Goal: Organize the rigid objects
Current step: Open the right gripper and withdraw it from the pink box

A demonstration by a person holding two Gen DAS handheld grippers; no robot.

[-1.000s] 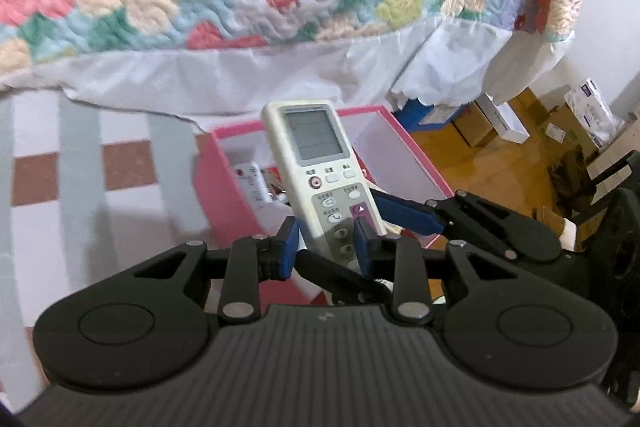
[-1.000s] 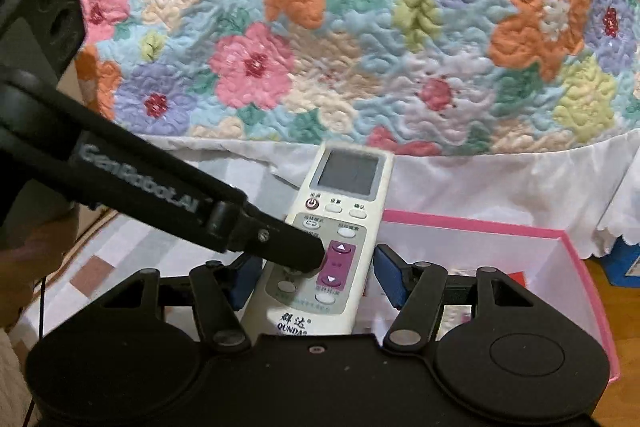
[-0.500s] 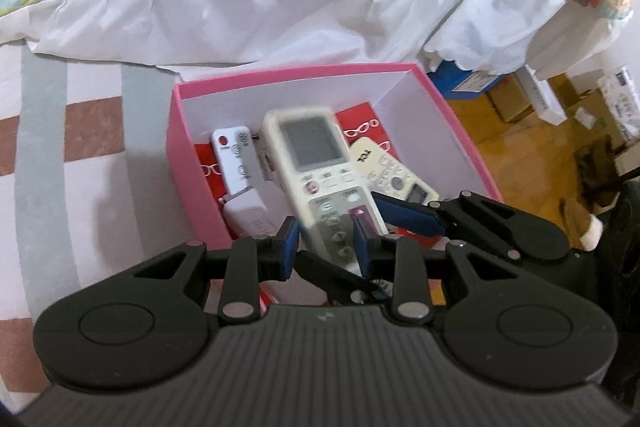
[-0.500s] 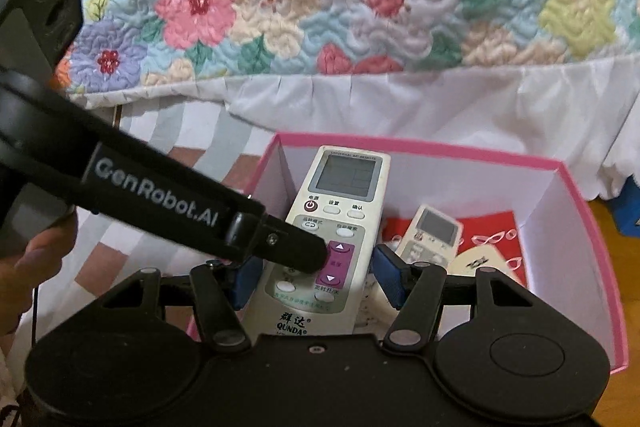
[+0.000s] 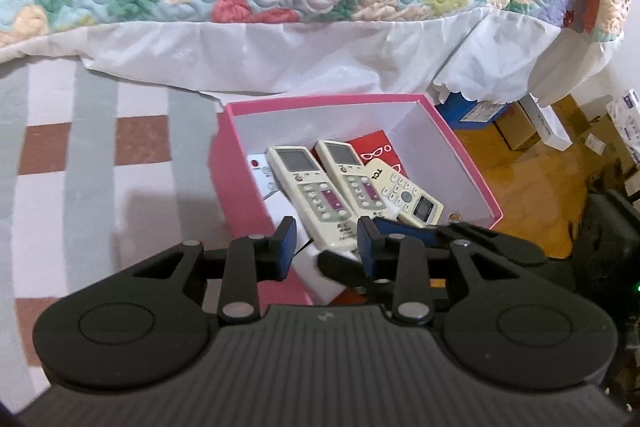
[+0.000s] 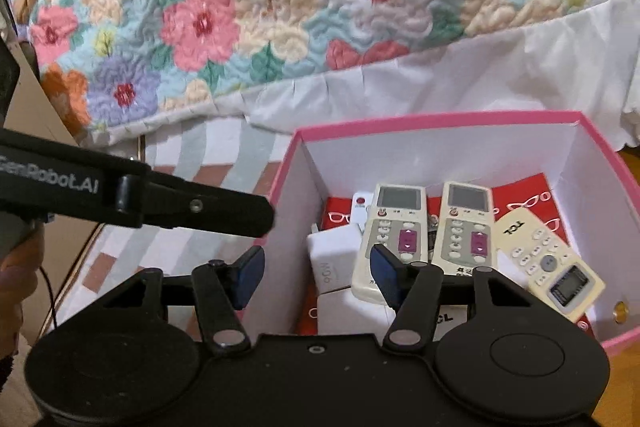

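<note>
A pink box [image 5: 230,183] stands on the striped rug and holds several remotes. A cream remote with purple buttons [image 5: 308,187] lies in it beside a twin remote [image 5: 352,175] and a TCL remote [image 5: 404,191]. My left gripper [image 5: 326,245] hovers at the cream remote's near end. Its jaws are opening, the remote's end lies between them, and the pads stand clear of it. My right gripper [image 6: 318,267] is open over the box's left wall, its right fingertip in front of the cream remote [image 6: 394,227] without gripping it. The left gripper's finger [image 6: 224,215] crosses from the left.
A small white remote with a red button [image 6: 360,207], a white block [image 6: 336,255] and a red card with glasses print [image 6: 532,199] also lie in the box. A flowered quilt with a white frill [image 5: 320,39] hangs behind. Cardboard boxes [image 5: 516,131] sit on the wooden floor at right.
The cream remote was held up between the grippers over the box. It has gone down and now lies inside among the others, and the left jaws have spread off it.
</note>
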